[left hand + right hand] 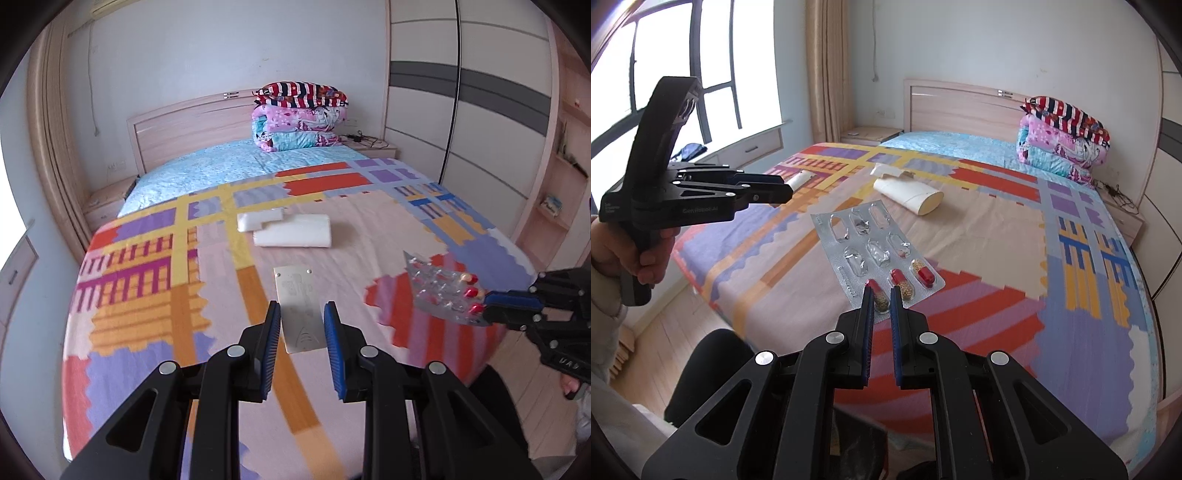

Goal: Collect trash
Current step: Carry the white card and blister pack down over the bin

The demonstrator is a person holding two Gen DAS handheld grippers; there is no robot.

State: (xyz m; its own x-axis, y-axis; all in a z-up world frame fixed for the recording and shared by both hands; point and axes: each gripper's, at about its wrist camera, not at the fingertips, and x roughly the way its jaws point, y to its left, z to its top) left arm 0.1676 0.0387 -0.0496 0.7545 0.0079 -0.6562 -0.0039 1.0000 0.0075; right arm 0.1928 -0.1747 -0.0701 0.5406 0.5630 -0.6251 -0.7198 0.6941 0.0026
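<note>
My right gripper (880,295) is shut on the near edge of a silver pill blister pack (875,251) with a few red capsules left, held in the air over the bed's corner; it also shows in the left wrist view (439,288). My left gripper (302,314) is open and empty, its jaws either side of a flat silver foil packet (299,306) lying on the blanket. Two white cardboard tubes lie further up the bed: a large flattened one (295,230) (908,194) and a smaller one (255,220) (799,180).
The bed has a patchwork blanket (147,266) and a light blue sheet. Folded quilts (299,118) are stacked by the headboard. Nightstands stand on both sides, a wardrobe (472,110) on the right, a window (683,74) on the left. A dark bag opening (857,443) lies below my right gripper.
</note>
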